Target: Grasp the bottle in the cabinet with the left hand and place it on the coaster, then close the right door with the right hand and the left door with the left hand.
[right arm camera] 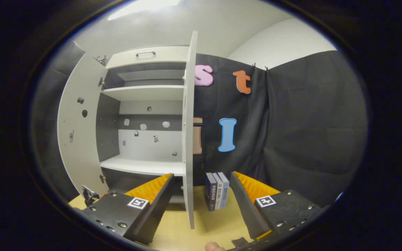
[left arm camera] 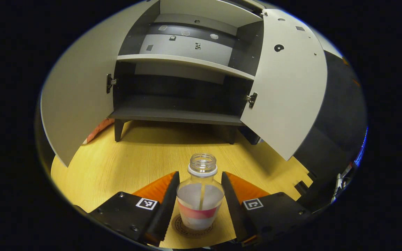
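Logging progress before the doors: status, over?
Left gripper open around clear plastic bottle standing on round coaster. Right gripper open, facing white right door's edge. Both doors open.

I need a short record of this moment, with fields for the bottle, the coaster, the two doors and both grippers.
bottle: clear uncapped plastic bottle with a pink band, upright on the coaster
coaster: round dark coaster on the wooden table
left door: white cabinet door, open
right door: white cabinet door, open
left gripper: open, fingers either side of the bottle, not pressing
right gripper: open, facing the right door's edge
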Demonstrator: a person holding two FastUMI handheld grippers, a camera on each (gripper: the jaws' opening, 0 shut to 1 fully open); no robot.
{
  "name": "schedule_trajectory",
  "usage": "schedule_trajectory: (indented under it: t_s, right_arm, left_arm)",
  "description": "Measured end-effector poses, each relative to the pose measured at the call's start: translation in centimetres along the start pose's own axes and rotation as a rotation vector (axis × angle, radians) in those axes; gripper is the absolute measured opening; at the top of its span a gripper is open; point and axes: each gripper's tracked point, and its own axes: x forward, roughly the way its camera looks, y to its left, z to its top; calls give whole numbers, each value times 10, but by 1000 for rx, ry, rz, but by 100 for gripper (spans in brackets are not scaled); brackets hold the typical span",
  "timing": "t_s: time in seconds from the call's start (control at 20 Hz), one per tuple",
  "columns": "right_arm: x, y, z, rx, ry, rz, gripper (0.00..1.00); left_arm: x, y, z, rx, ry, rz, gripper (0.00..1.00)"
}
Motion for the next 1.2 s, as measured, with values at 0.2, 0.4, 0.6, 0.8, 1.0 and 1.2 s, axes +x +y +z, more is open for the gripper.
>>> schedule_trajectory:
  t_s: [0.2,0.4,0.6,0.8,1.0,1.2]
  right_arm:
    - [-2,0,-6,22,14,6,96]
    - [-5,0,-13,55,27,10,96]
    - [-5,2,-18,72,39,17,96]
    - [-6,0,-20,78,43,14,96]
    - [-6,-2,-25,81,53,9,96]
    - [-5,-2,-30,84,62,10,96]
  left_arm:
    - [-11,-3,-6,15,29,-3,74]
    - [-18,-5,-12,31,57,-4,75]
    - [-21,-2,-17,52,99,23,78]
    - [-26,0,-20,72,115,43,97]
    - [-30,-3,-9,74,107,38,97]
    - [-32,-11,8,61,87,21,97]
